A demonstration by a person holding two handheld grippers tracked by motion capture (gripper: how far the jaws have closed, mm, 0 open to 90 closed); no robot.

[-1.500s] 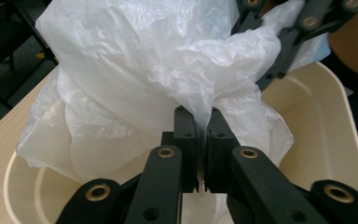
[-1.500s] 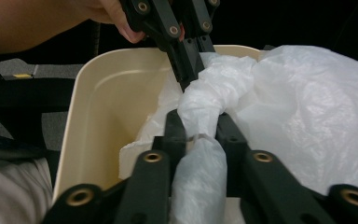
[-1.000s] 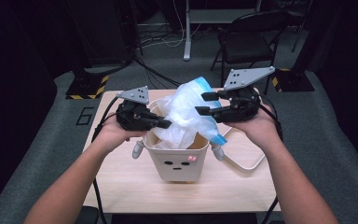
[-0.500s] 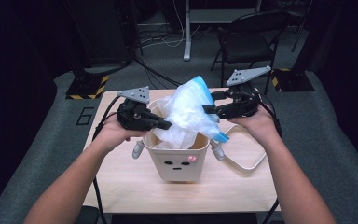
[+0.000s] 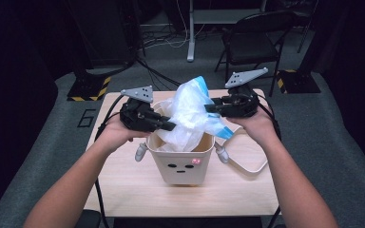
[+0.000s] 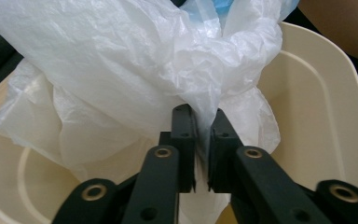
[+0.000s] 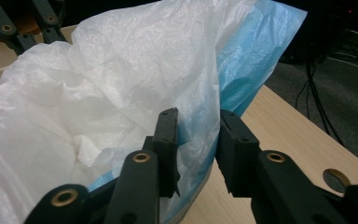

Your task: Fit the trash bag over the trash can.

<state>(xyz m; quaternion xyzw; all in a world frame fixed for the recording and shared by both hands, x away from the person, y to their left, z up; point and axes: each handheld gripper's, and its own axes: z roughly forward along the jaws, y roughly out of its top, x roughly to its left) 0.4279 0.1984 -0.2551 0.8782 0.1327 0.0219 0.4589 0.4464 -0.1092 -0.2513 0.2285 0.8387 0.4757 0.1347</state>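
A cream bin with a small face on its front stands on the wooden table. A white plastic bag with a blue rim billows up out of it. My left gripper reaches in over the bin's left rim. In the left gripper view it is shut on a fold of the white bag above the bin's wall. My right gripper is at the bag's right side. In the right gripper view it is open, with the blue rim running loosely between the jaws.
A cream loop lies on the table right of the bin. Behind the table stand a black folding chair and two bases marked with yellow-black tape. Cables run across the grey floor. Bare tabletop lies in front of the bin.
The bag's top stands slightly higher than a second ago. The right gripper has shifted a little at the bag's edge. The left gripper keeps its hold.
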